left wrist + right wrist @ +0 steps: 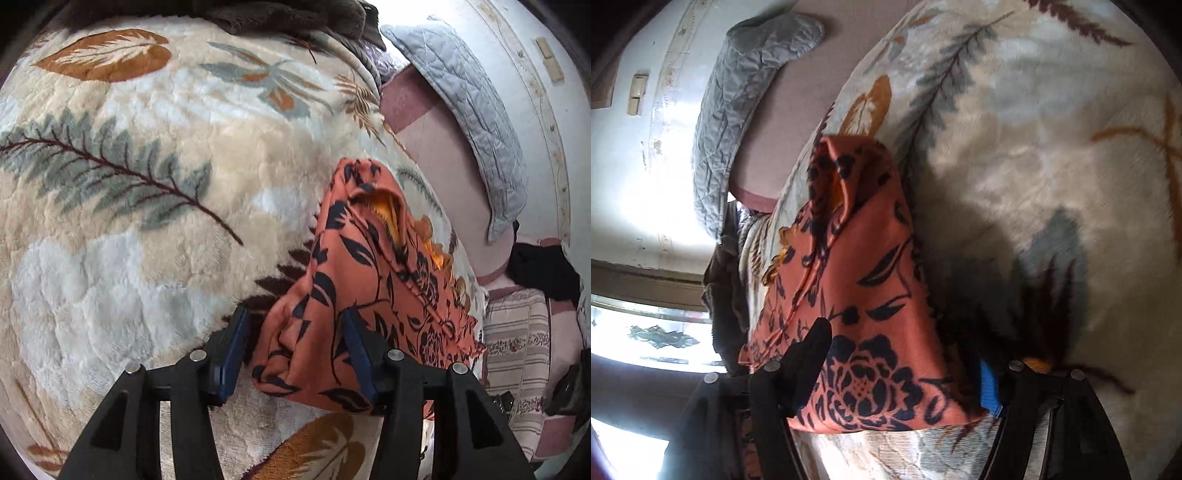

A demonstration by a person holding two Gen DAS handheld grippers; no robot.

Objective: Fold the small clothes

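An orange garment with dark floral print [369, 280] lies bunched on a plush leaf-patterned blanket [129, 184]. My left gripper [295, 328] is open, its blue-padded fingers [236, 343] astride the garment's near corner. In the right wrist view the same garment [871, 295] lies between the fingers of my right gripper [905, 354], which is open; the left finger [809, 354] lies over the cloth and the blue pad of the right finger [990, 387] sits beside its edge. A yellow lining [388, 210] shows in a fold.
A grey quilted pillow [472, 110] lies on a pink sheet [443, 162] beyond the blanket edge. Dark brown fabric [295, 18] is piled at the far end. A striped cushion [517, 350] and dark clothes [543, 273] sit at right. A window [646, 332] glares.
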